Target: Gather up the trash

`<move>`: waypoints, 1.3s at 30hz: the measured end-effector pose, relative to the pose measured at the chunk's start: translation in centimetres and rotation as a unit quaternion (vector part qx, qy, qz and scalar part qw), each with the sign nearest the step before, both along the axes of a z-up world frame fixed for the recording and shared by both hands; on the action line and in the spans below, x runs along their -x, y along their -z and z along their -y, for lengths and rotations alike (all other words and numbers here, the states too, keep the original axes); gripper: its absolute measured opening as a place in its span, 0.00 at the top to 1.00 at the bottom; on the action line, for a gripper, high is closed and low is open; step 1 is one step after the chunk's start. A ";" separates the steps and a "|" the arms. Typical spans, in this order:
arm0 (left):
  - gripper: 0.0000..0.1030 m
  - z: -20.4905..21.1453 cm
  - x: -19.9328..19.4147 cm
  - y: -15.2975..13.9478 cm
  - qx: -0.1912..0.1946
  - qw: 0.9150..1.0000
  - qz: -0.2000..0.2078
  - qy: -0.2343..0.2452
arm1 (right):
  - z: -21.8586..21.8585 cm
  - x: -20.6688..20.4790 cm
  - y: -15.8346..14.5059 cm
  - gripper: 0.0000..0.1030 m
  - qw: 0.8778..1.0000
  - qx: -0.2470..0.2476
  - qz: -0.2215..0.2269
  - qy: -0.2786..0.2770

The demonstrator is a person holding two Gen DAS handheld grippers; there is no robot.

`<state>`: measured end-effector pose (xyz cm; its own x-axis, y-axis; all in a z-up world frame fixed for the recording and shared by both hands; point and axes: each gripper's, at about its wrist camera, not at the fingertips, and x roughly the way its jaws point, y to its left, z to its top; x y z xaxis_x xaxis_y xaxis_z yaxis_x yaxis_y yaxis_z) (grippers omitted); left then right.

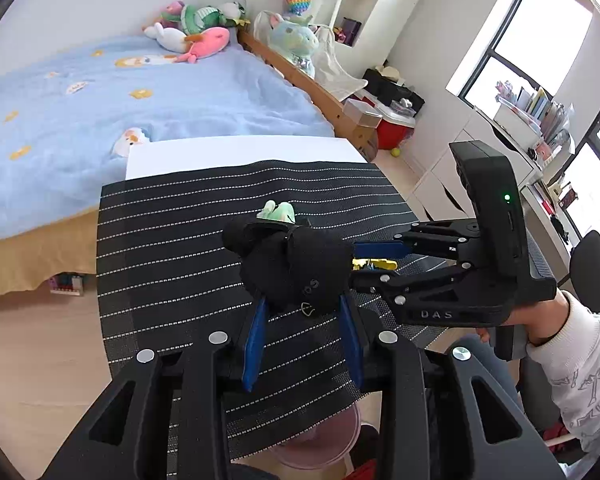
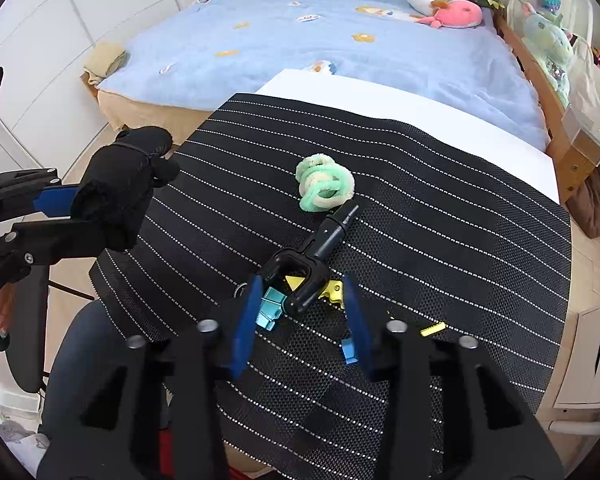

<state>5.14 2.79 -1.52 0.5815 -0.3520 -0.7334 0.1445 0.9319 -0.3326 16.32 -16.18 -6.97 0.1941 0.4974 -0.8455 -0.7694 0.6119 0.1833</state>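
– Between the fingers of the left claw [image 1: 303,302], what is held?

– A black fabric bundle [image 1: 296,272] is clenched there, lifted clear of the striped mat [image 2: 440,220]. It is judged soft, light and floppy, so it can be taken anywhere along its bulk. Whether it is a pouch with something inside cannot be told.

– And the right claw [image 2: 302,280]?

– It is lowered over a black plastic clip [image 2: 328,236] on the mat, with the forked end between the blue fingers [image 2: 248,312]. Whether the pads are pressed on it cannot be told. The clip is judged stiff, light and rather smooth; the forked end is the part best gripped across.

– What lies around it?

– A teal block [image 2: 270,308], a yellow piece [image 2: 334,292], a small blue block [image 2: 349,350] and a yellow strip [image 2: 432,329] are scattered just beside the fingers. All are small and hard, and are likely to be nudged aside.

– Further out?

– A green and cream fuzzy loop [image 2: 326,188] is left near the clip's tip, soft and easily pinched.

– Are containers seen?

– A pinkish tub [image 1: 320,440] is partly seen under the counter [image 2: 380,100] edge; its contents are hidden. Beyond the counter, the bed [image 2: 300,40] is covered in blue.
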 end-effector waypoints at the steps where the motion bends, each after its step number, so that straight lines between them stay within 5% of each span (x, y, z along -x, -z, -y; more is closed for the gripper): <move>1: 0.68 -0.1 0.0 0.1 0.001 1.000 -0.001 -0.001 | -0.1 0.0 0.1 0.66 1.000 0.001 0.000 0.000; 18: 0.68 -0.3 0.1 0.7 0.006 1.000 -0.004 -0.002 | 0.0 -0.3 0.5 0.87 1.000 0.004 -0.001 0.006; 39: 0.68 0.5 0.5 0.0 0.006 1.000 0.003 0.005 | 1.5 0.1 -2.4 0.89 0.999 -0.046 0.005 0.019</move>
